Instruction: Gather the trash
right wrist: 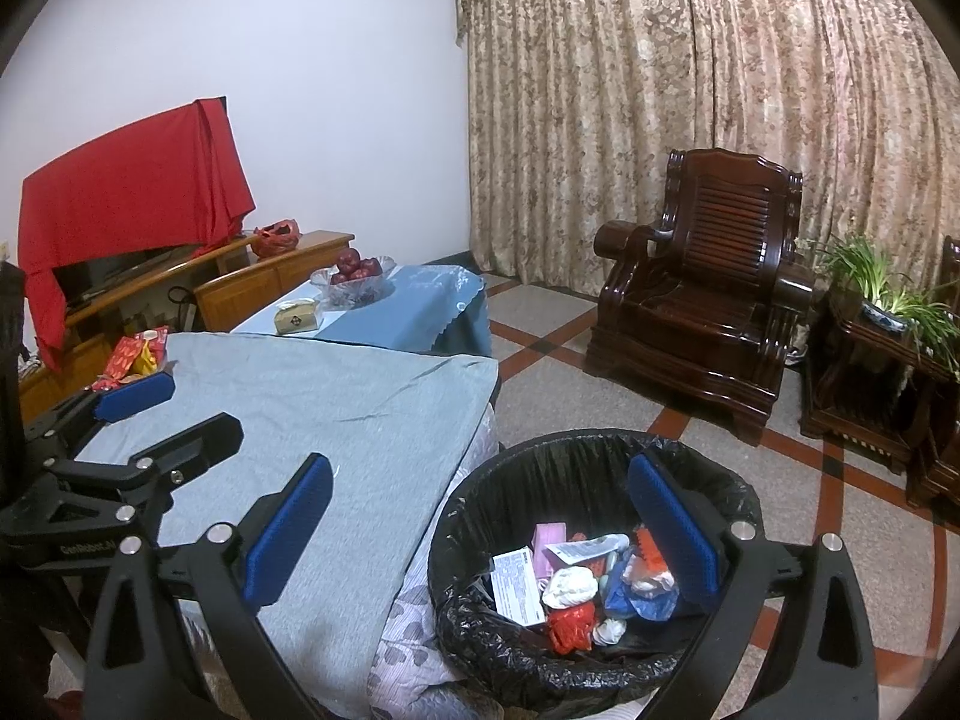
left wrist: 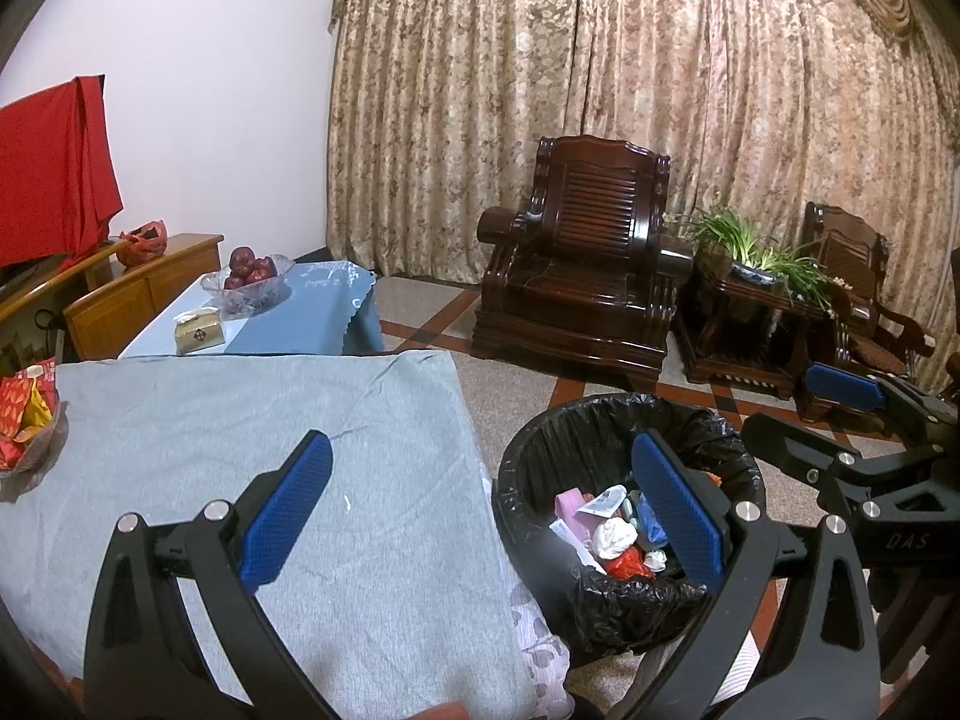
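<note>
A round bin with a black bag point(left wrist: 606, 420) point(right wrist: 576, 450) stands on the floor beside the grey-clothed table point(left wrist: 252, 420) point(right wrist: 336, 408). Several pieces of trash point(left wrist: 606, 534) point(right wrist: 576, 582) lie inside it: white wads, red wrapper, pink and blue bits, a printed card. My left gripper point(left wrist: 480, 510) is open and empty, spanning the table edge and the bin. My right gripper point(right wrist: 480, 516) is open and empty, over the bin's near left side. Each gripper shows in the other's view, the right one point(left wrist: 840, 414) and the left one point(right wrist: 156, 414).
A bowl of red snack packets point(left wrist: 24, 426) point(right wrist: 135, 357) sits at the table's left. Beyond is a blue-clothed low table with a fruit bowl point(left wrist: 249, 282) point(right wrist: 354, 279) and a tissue box point(left wrist: 199, 331). Dark wooden armchairs point(left wrist: 588, 276) point(right wrist: 702, 300) and a plant stand point(left wrist: 756, 312) line the curtain.
</note>
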Demonstrator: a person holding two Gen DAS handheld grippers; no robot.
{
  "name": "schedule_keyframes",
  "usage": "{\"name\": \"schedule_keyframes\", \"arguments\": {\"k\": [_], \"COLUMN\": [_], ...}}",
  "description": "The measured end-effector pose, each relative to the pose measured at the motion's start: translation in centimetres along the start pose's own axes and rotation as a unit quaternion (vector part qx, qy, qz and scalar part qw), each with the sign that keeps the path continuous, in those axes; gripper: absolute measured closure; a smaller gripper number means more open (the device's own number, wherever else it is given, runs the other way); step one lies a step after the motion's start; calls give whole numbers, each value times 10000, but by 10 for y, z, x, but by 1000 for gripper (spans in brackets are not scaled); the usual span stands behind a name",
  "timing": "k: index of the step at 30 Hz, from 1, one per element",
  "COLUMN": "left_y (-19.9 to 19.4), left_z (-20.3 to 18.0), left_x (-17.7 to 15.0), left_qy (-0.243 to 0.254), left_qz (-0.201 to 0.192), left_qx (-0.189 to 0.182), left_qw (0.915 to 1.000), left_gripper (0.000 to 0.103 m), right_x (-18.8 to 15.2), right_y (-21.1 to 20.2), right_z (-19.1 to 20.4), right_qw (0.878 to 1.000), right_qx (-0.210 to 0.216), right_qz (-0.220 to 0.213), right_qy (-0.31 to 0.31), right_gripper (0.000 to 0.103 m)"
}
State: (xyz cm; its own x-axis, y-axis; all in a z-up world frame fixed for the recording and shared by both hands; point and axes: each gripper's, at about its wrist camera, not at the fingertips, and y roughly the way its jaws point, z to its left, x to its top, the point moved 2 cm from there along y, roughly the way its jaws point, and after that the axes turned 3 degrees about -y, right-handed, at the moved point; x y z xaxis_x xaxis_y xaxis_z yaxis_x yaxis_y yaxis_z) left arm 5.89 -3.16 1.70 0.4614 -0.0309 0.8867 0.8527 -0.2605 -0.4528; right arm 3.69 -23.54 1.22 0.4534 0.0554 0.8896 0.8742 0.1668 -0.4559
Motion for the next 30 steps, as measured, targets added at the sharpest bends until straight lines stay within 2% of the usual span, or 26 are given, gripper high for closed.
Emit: {"name": "schedule_keyframes", "arguments": {"k": [30], "left_y": [0], "left_z": [2], "left_x": [1], "left_qy": [1], "left_qz": [11], "left_qx": [6], "left_qw": [10000], "left_gripper": [6], "right_x": [0], "right_y": [-2], "right_z": [6], "right_qw": [10000], "right_qx": [5], "right_qz": [21], "right_qy": [-19], "right_gripper": [6]}}
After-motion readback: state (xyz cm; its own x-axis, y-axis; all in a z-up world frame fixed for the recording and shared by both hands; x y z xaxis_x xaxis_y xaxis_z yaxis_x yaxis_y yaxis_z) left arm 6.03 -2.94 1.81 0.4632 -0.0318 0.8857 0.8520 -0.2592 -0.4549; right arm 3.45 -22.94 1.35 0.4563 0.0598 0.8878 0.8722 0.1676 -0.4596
